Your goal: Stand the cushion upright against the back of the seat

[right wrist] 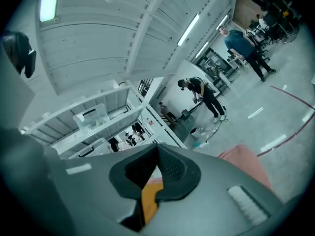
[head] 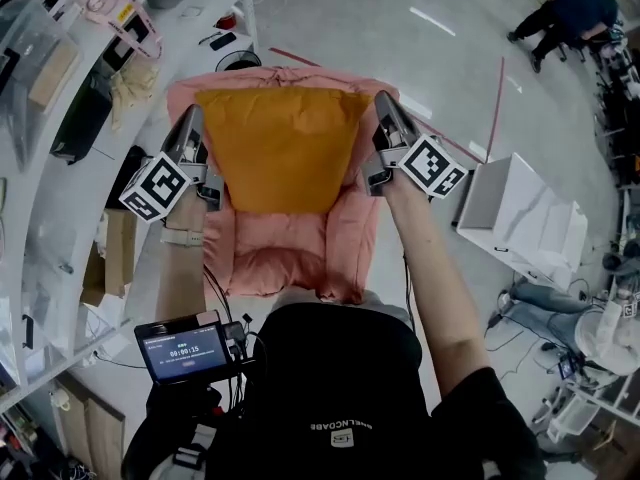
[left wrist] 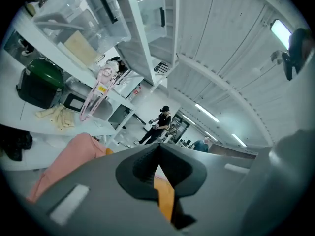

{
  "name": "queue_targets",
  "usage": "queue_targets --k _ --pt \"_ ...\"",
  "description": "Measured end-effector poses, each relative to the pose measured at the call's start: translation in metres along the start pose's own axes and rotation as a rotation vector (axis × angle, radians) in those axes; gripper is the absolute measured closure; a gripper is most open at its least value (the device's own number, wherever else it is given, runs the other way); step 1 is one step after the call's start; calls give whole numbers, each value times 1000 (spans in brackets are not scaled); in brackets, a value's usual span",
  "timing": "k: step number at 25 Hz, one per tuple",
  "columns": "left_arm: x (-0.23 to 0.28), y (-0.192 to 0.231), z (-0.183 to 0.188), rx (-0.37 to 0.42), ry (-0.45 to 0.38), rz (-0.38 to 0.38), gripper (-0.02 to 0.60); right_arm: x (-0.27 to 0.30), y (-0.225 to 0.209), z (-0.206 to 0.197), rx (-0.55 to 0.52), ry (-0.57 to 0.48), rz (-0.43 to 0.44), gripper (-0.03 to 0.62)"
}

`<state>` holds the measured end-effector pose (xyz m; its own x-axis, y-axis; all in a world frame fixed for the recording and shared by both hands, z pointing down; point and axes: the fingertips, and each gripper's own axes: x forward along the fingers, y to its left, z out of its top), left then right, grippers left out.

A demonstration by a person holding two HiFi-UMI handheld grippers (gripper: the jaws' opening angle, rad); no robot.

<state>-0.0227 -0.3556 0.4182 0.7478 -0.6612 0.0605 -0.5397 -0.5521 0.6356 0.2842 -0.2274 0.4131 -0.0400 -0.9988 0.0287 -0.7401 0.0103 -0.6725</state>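
Observation:
An orange cushion (head: 280, 148) hangs tilted over a pink padded seat (head: 280, 258), its top edge near the seat's back (head: 190, 90). My left gripper (head: 192, 118) is shut on the cushion's left edge and my right gripper (head: 383, 103) is shut on its right edge. In the left gripper view the jaws (left wrist: 158, 154) meet, with a strip of orange cushion fabric (left wrist: 166, 196) pinched below them and the pink seat (left wrist: 64, 161) at the lower left. The right gripper view shows the same: closed jaws (right wrist: 157, 154), orange fabric (right wrist: 149, 200), pink seat (right wrist: 246, 161) at the right.
White shelving (head: 60, 118) with bins and clutter runs along the left. A white box (head: 520, 218) stands to the right of the seat. A small screen (head: 185, 348) sits at the person's chest. People (head: 570, 8) work at the far right of the grey floor.

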Motion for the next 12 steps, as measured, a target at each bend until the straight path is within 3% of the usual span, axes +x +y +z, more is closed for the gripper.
queue_targets --k 6,12 --pt "-28 -78 -18 154 26 -79 571 -39 36 9 -86 8 80 590" --pt "-46 -114 -41 255 78 -99 571 -57 68 -4 -72 40 176 591"
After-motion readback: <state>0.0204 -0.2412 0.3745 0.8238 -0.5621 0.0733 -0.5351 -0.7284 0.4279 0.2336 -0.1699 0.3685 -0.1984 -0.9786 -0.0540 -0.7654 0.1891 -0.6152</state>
